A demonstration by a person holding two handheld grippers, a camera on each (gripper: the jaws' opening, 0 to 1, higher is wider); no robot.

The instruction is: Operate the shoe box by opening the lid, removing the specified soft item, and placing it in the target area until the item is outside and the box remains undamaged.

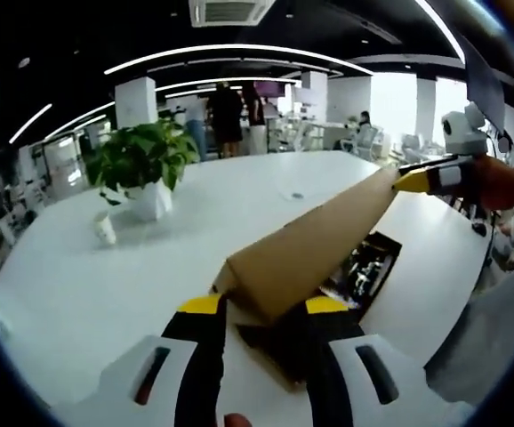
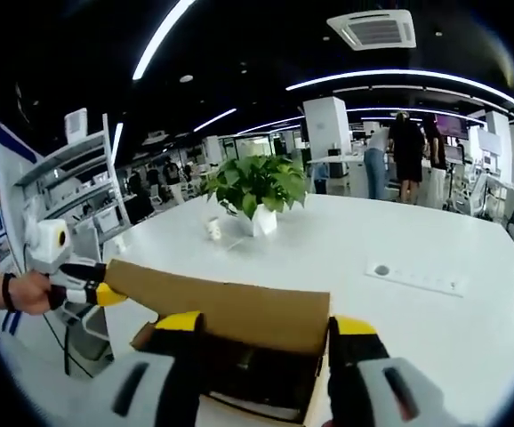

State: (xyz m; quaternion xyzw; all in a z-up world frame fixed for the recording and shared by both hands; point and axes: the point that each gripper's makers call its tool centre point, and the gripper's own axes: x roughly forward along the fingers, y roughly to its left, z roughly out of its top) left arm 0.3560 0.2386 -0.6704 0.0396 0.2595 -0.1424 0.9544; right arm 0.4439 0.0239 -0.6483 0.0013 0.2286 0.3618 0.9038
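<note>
Both grippers, left [image 1: 264, 307] and right [image 2: 268, 325], pinch the lid [image 1: 310, 245] raised off the box [image 2: 257, 378] near the table [image 1: 88, 285] edge, exposing its contents.

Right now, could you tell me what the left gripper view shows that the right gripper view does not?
Left gripper view alone: dark contents inside the opened shoe box, and the right gripper at the far end of the raised lid.

Right gripper view alone: the left gripper at the lid's end, a hand holding it, and shelving.

Both: the cardboard lid lifted, the potted plant, a small cup, the white table, and people standing behind.
</note>
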